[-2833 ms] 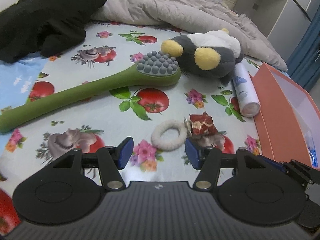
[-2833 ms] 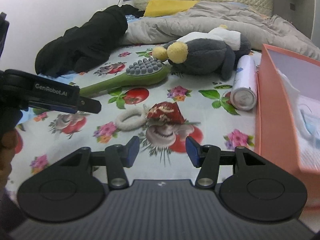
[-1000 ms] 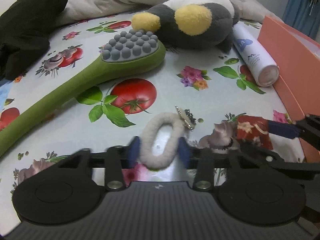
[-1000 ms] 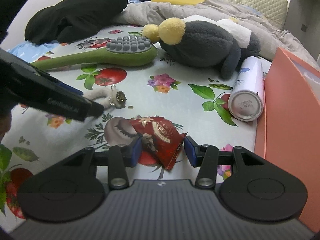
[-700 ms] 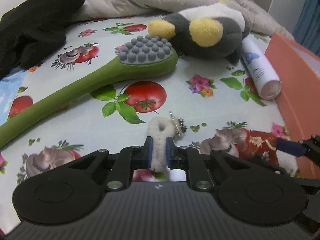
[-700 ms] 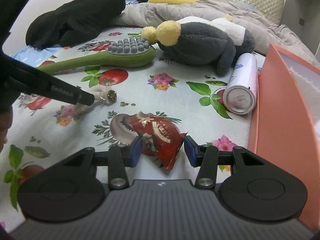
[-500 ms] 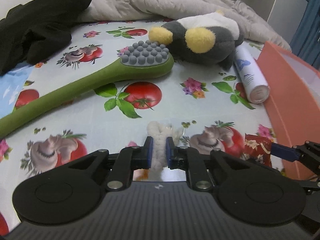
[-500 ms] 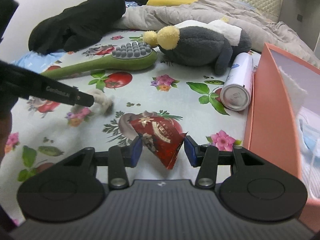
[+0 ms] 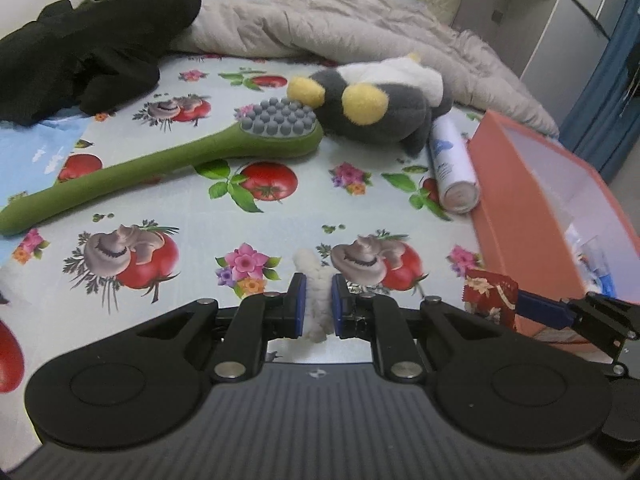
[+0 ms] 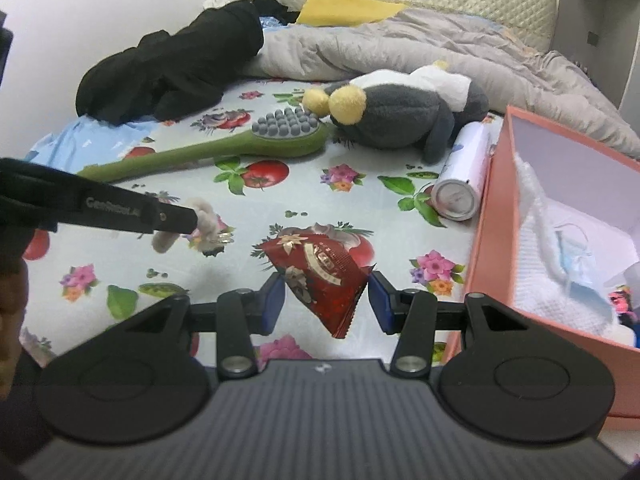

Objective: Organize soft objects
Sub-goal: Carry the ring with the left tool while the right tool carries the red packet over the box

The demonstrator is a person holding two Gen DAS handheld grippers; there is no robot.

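My left gripper (image 9: 318, 305) is shut on a fluffy white hair tie (image 9: 316, 300), squeezed flat between the blue pads and lifted off the bed. From the right wrist view the same hair tie (image 10: 204, 224) hangs from the left gripper's tip with a small metal charm below it. My right gripper (image 10: 326, 300) is shut on a red snack packet (image 10: 324, 276), held above the patterned sheet (image 10: 360, 200). The packet (image 9: 488, 294) also shows at the right edge of the left wrist view. An open orange box (image 10: 492, 220) stands to the right.
A grey and white plush toy (image 9: 380, 112), a green massage brush (image 9: 160, 164) and a white spray can (image 9: 452, 168) lie on the sheet. A black garment (image 9: 88, 48) and grey quilt (image 9: 340, 32) lie farther back. The box holds white cloth and a face mask (image 10: 576, 264).
The left jaws closed on the hair tie and lifted it off the sheet. The right gripper rose with the red packet, and both views pulled back from the bed.
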